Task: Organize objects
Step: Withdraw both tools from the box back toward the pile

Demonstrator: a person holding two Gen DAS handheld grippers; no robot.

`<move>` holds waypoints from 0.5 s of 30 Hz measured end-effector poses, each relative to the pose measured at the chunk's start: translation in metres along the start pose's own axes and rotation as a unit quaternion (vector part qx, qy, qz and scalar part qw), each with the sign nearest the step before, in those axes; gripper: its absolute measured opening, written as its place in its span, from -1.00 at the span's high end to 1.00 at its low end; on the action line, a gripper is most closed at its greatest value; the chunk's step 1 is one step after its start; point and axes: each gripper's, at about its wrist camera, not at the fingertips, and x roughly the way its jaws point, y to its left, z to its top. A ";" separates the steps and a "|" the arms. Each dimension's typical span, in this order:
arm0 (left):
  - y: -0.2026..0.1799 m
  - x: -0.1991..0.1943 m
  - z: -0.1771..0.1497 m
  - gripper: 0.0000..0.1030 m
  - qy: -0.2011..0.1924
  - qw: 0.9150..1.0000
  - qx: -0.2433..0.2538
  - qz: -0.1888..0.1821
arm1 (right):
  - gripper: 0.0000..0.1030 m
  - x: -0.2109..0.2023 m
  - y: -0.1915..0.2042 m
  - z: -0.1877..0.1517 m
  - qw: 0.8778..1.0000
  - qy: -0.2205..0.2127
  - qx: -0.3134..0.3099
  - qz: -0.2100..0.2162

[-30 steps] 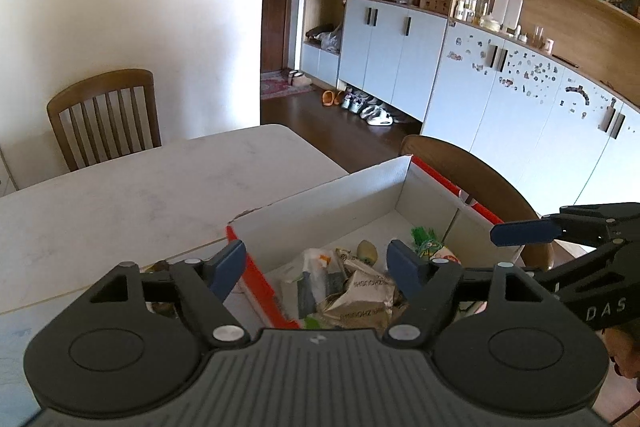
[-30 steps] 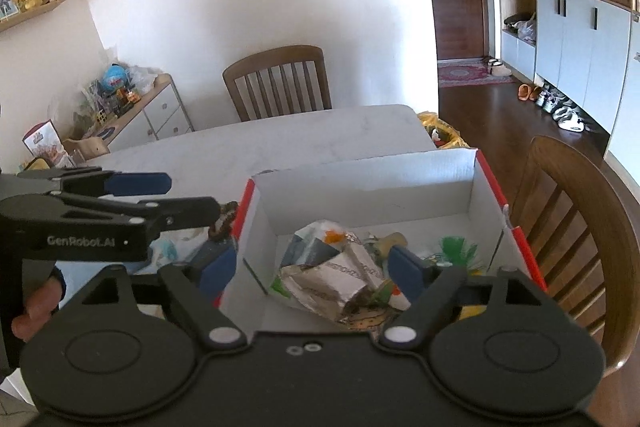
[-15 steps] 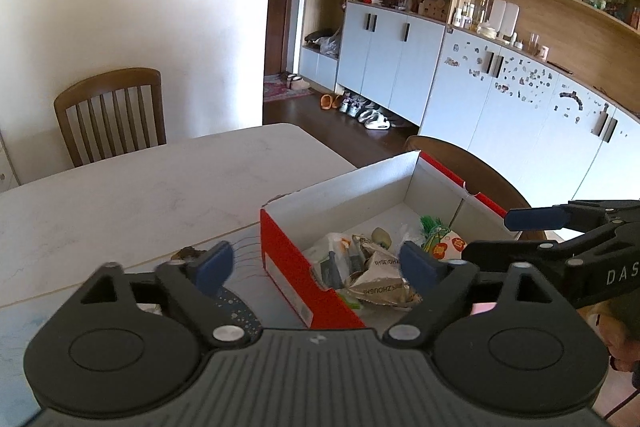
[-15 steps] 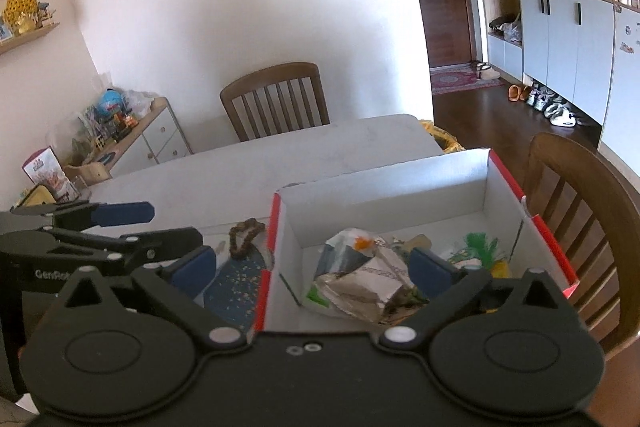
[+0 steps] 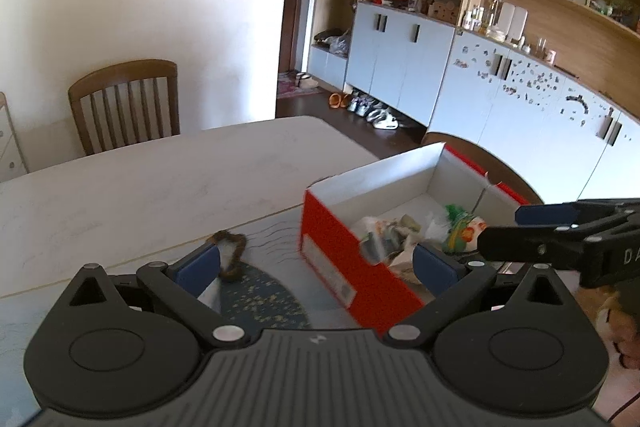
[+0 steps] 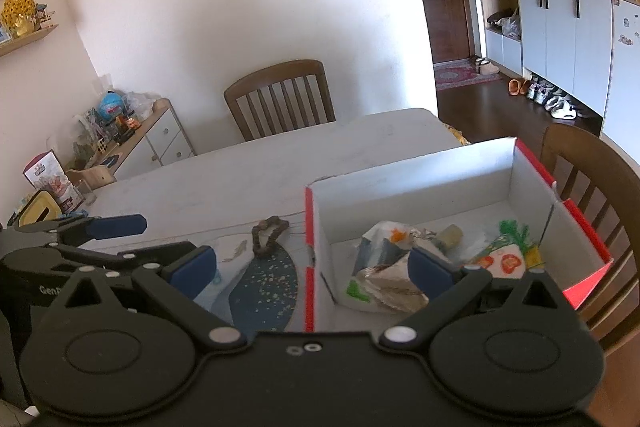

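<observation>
Crowding red box (image 6: 576, 223), crumpled packets (image 6: 384, 267), brown bracelet (image 6: 267, 235) beside it, chair (image 6: 592, 167) behind.

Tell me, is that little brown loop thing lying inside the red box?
No. The brown loop lies outside the red box, on the patterned mat just to its left.

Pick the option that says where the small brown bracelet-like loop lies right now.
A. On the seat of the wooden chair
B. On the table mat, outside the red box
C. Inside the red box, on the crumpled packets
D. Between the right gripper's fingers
B: the brown loop lies on the blue-and-white mat on the table, beside the outer wall of the red box and clear of both grippers.
</observation>
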 end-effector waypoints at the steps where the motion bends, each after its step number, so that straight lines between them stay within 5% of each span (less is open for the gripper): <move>1: 0.003 0.000 -0.002 -1.00 0.001 1.000 0.001 0.002 | -0.98 0.002 0.003 0.000 1.000 0.002 0.000 0.001; 15: 0.056 0.007 -0.024 -1.00 0.022 0.999 -0.029 0.005 | -0.97 0.053 0.049 0.014 0.999 0.030 -0.009 0.007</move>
